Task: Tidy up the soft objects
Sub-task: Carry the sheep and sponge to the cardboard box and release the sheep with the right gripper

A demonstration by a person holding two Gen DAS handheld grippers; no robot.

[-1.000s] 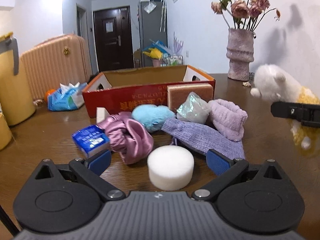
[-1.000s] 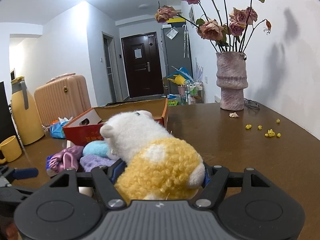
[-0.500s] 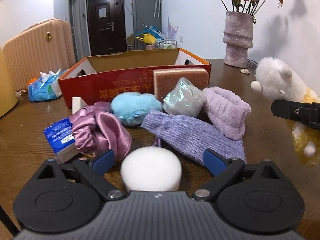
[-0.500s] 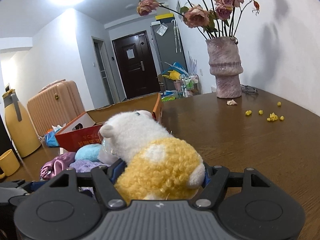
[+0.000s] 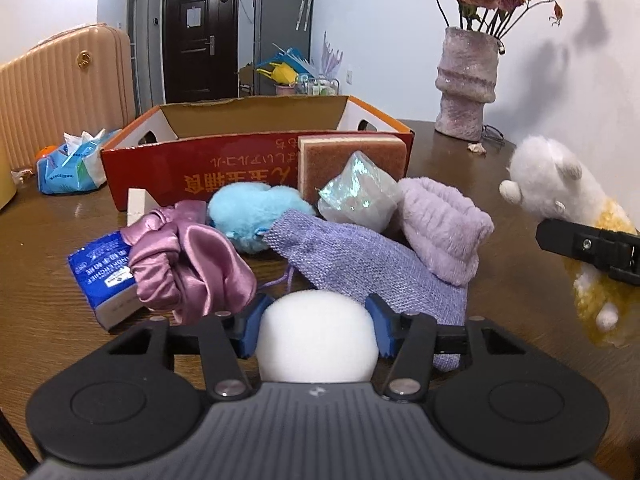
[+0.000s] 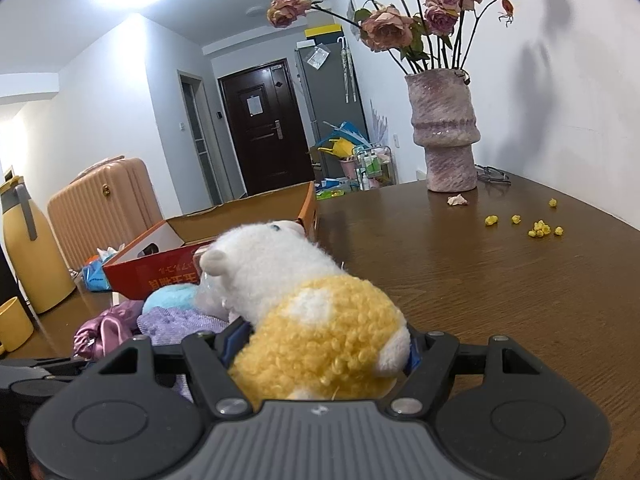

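Left tongs (image 5: 318, 330): jaws have just been closing; blue pads now sit against both sides of the white foam puff (image 5: 318, 338), holding it low over the desk (image 5: 48, 304).
Right tongs (image 6: 320, 350): clamped on the plush toy (image 6: 304, 308), white head forward, yellow woolly body between the pads; toy held above the desk, right of the pile.
Pile: just ahead of the puff, pink satin scrunchie (image 5: 188, 264) at left, lying partly on a blue tissue pack (image 5: 102, 276); knitted purple pouch (image 5: 360, 264) in the middle; fluffy lilac roll (image 5: 444, 232) at right.
Behind pile: blue fluffy ball (image 5: 252, 212), shiny iridescent bundle (image 5: 356, 196), orange sponge (image 5: 352, 152) leaning on the box.
Box (image 5: 240, 164): red cardboard, open top, behind the pile; inside not visible.
Far right of desk: pink vase (image 6: 444, 136) with dried roses (image 6: 400, 20), yellow crumbs (image 6: 536, 228) near it.
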